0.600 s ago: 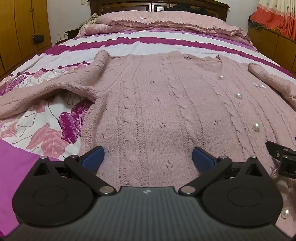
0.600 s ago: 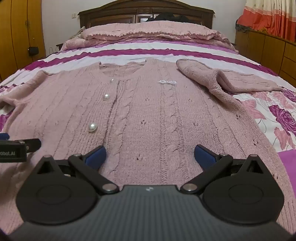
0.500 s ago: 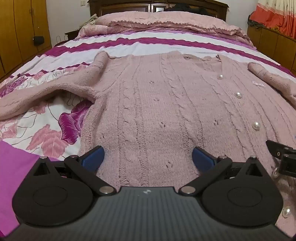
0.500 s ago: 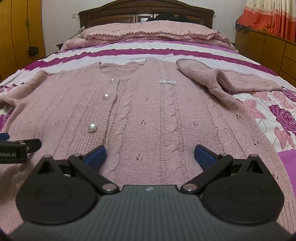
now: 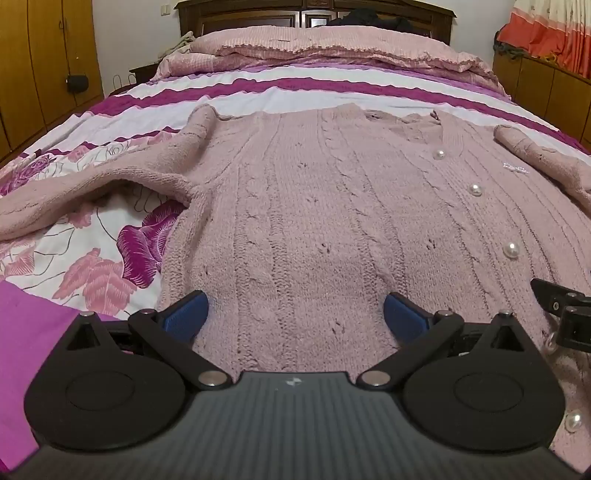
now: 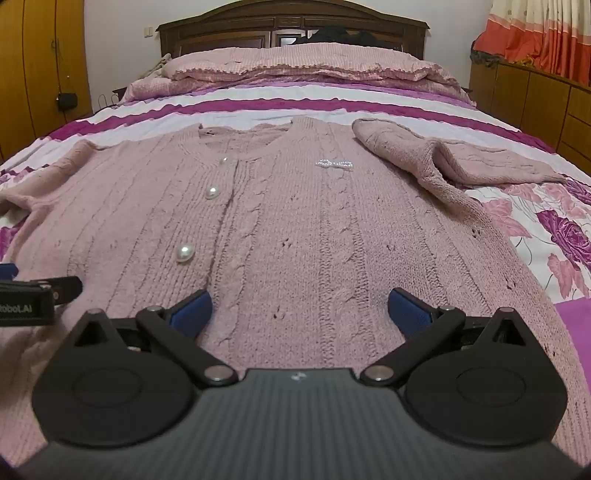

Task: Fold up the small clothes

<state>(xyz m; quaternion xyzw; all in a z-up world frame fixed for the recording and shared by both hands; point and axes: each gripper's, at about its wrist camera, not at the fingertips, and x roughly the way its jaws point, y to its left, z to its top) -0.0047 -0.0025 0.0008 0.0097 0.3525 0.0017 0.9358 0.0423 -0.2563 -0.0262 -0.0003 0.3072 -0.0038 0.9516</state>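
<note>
While I look through the left wrist camera, my left gripper [image 5: 295, 314] hangs over the near hem of the pink cardigan [image 5: 332, 229], its 2 blue pads [image 5: 186, 317] spread as wide as they go with nothing pinched between them. The cardigan lies front-up and flat on the bed [image 5: 258, 88], its neckline at the far end. Its left sleeve [image 5: 92, 184] runs out to the left over the floral bedspread [image 5: 99, 266], bunched and slightly lifted near the armpit. A row of pearl buttons [image 5: 475, 190] runs down the right part of the garment. At the right edge I see a black part of the right gripper [image 5: 565, 314] just above the knit.

Through the right wrist camera, my right gripper [image 6: 299, 312] is equally spread, empty, over the near hem on the cardigan's [image 6: 314, 236] right half. The pearl buttons [image 6: 212, 192] sit left of centre here, and a small sparkly brooch [image 6: 334, 163] lies on the chest further off. The right sleeve [image 6: 461, 162] is folded back on itself, resting far right on the bedspread [image 6: 554, 229]. Pink pillows [image 6: 295, 61] lie against the dark wooden headboard [image 6: 291, 26]. A black piece of the left gripper [image 6: 33, 299] pokes in at the left edge.
</note>
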